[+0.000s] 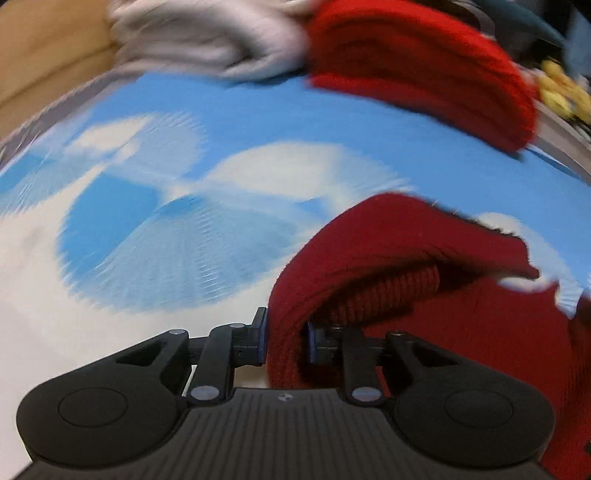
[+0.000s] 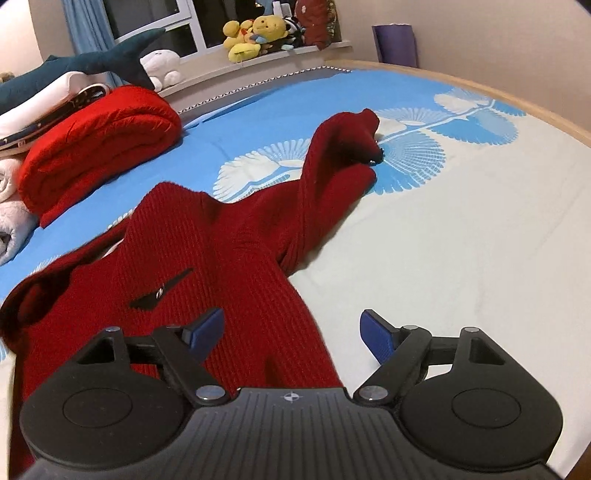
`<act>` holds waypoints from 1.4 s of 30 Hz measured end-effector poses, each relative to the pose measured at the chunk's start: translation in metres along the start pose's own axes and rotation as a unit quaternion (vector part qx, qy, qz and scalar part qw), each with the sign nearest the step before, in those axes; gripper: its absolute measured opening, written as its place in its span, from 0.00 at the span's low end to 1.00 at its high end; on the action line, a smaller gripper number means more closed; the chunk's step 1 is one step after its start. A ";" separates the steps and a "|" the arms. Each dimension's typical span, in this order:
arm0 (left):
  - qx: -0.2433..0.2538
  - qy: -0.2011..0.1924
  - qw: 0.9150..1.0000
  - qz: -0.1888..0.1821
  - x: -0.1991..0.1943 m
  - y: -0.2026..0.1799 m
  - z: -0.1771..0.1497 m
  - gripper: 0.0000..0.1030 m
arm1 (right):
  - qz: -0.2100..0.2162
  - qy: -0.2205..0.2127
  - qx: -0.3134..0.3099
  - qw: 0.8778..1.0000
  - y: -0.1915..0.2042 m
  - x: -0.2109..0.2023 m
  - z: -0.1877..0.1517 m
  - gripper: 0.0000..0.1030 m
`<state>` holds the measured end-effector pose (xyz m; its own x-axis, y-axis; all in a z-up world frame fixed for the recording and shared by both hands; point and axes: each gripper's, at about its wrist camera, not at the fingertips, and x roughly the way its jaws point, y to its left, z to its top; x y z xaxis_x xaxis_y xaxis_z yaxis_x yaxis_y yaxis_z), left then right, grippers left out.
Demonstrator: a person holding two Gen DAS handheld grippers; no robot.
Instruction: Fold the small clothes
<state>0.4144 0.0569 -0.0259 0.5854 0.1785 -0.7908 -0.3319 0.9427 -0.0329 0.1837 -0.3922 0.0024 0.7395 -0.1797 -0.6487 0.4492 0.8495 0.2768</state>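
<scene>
A dark red knit sweater [image 2: 229,258] lies spread on the blue and white bed sheet [image 2: 461,240], one sleeve [image 2: 332,162] stretched toward the far side. My left gripper [image 1: 284,341] is shut on the sweater's sleeve [image 1: 369,258], the cuff pinched between its blue pads; the view is motion-blurred. In the right wrist view the far sleeve end is lifted, with a small dark part of that gripper showing beside it. My right gripper [image 2: 291,332] is open and empty, low over the sweater's lower body, its left pad over the knit and its right pad over bare sheet.
A folded bright red garment [image 2: 99,144] and pale folded clothes [image 2: 11,221] sit at the bed's far left, also in the left wrist view [image 1: 424,66]. A plush shark [image 2: 74,62] and yellow soft toys [image 2: 255,33] line the windowsill. The bed's wooden edge [image 2: 517,99] curves at the right.
</scene>
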 end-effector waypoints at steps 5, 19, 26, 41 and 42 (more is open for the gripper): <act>-0.072 0.005 0.997 -0.010 -0.030 0.096 -0.022 0.21 | 0.011 -0.022 0.056 0.998 -0.012 -0.001 0.012 0.79; -0.061 0.006 0.998 0.007 -0.033 0.136 -0.018 0.60 | 0.035 -0.016 0.100 0.994 0.009 0.149 0.105 0.87; -0.033 0.007 0.999 0.022 -0.020 0.128 -0.015 0.60 | -0.098 -0.044 0.017 0.994 0.007 0.186 0.080 0.25; -0.059 0.023 0.998 0.022 -0.019 0.138 -0.017 0.77 | -0.076 -0.035 0.423 0.902 -0.216 0.066 0.051 0.69; -0.061 0.022 0.998 0.022 -0.018 0.139 -0.016 0.79 | -0.054 -0.039 0.419 0.906 -0.217 0.071 0.051 0.70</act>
<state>0.3456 0.1798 -0.0260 0.5358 0.2034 -0.8195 -0.4458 0.8924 -0.0699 0.1644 -0.6147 -0.0672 0.6866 -0.3027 -0.6610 0.7200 0.1567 0.6760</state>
